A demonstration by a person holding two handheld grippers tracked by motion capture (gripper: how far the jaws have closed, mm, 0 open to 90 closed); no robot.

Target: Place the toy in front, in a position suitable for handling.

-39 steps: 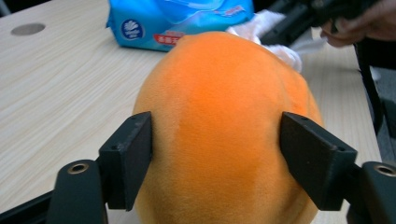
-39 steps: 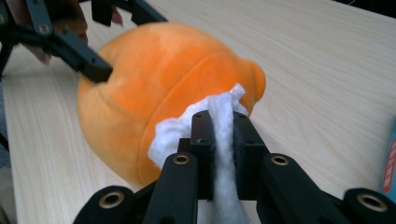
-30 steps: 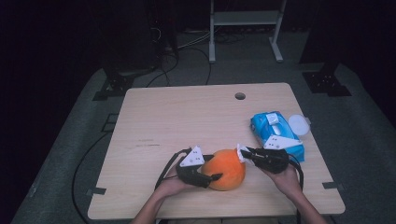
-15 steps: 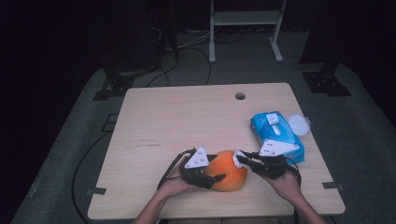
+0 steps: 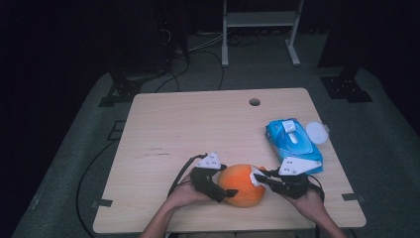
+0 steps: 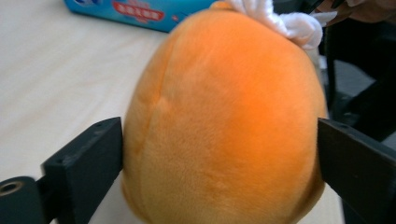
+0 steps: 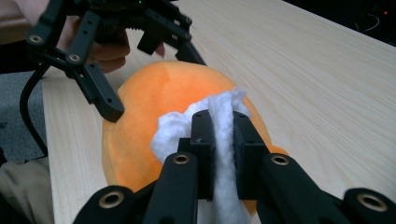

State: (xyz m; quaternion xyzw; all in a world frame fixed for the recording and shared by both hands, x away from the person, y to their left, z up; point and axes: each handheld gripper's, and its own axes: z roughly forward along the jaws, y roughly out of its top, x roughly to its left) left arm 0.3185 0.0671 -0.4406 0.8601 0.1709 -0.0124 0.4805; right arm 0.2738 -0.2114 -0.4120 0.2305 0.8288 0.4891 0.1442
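Orange plush fruit [image 5: 241,185] sits near the counter's [image 5: 198,129] front edge in the high view, between both grippers, blue wipes pack [image 5: 292,144] behind. Left gripper view: left gripper [image 6: 219,154] jaws, just opened wide, flank the plush, contact unclear. Right gripper view: right gripper [image 7: 223,140] clamped on a white wipe [image 7: 219,116] against the plush.

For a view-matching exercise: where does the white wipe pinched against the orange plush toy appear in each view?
High view: white wipe, low centre-right.
Left gripper view: white wipe, top right.
Right gripper view: white wipe, bottom centre, between the jaws.
Shared landmark: round orange plush toy.
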